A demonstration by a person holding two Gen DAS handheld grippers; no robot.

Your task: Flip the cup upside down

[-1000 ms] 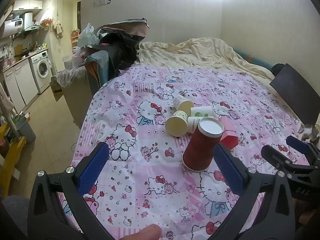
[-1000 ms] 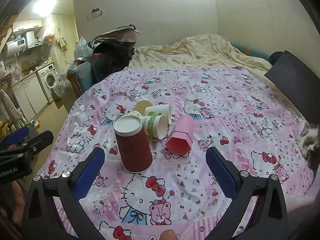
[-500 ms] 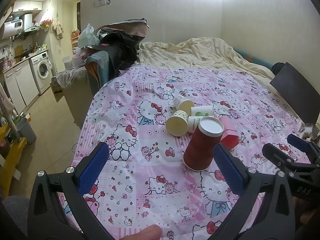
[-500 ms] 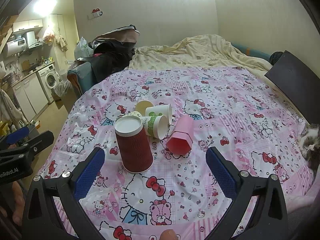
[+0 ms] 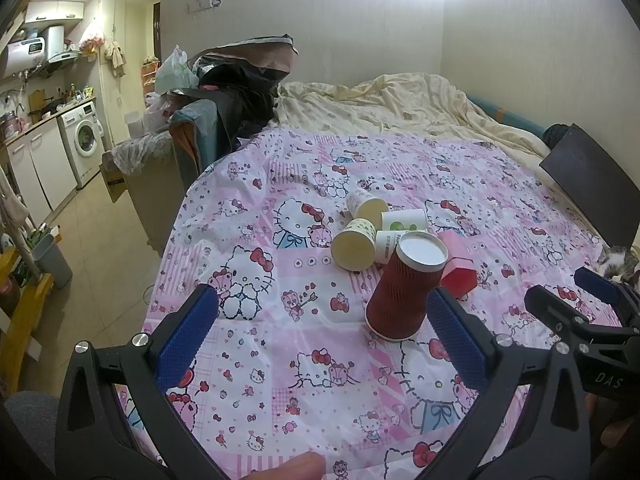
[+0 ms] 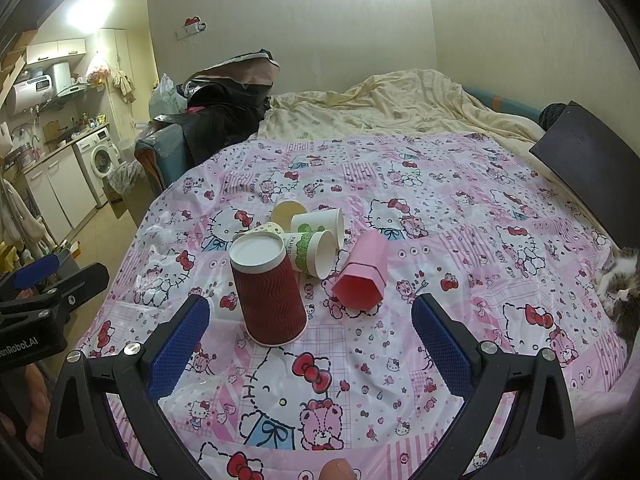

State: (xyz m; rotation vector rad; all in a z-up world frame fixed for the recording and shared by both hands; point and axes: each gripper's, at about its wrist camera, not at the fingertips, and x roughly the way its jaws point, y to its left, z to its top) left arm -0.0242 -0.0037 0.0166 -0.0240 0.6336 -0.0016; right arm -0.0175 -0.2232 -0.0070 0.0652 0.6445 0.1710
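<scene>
The red cup [image 6: 269,288] stands upside down on the bed [image 6: 460,216], left of frame centre, long axis vertical. Left gripper [image 5: 320,336] and right gripper [image 6: 312,340] are wide, holding nothing.

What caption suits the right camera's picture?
Open right gripper facing an upside-down red cup beside tipped cups on a bed.

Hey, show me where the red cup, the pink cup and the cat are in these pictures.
red cup [image 6: 272,300], right wrist view, on its ribbed side wall.
pink cup [image 6: 366,270], right wrist view, on its upper side as it lies tipped over.
cat [image 6: 620,280], right wrist view, on its fur at the right edge.
</scene>
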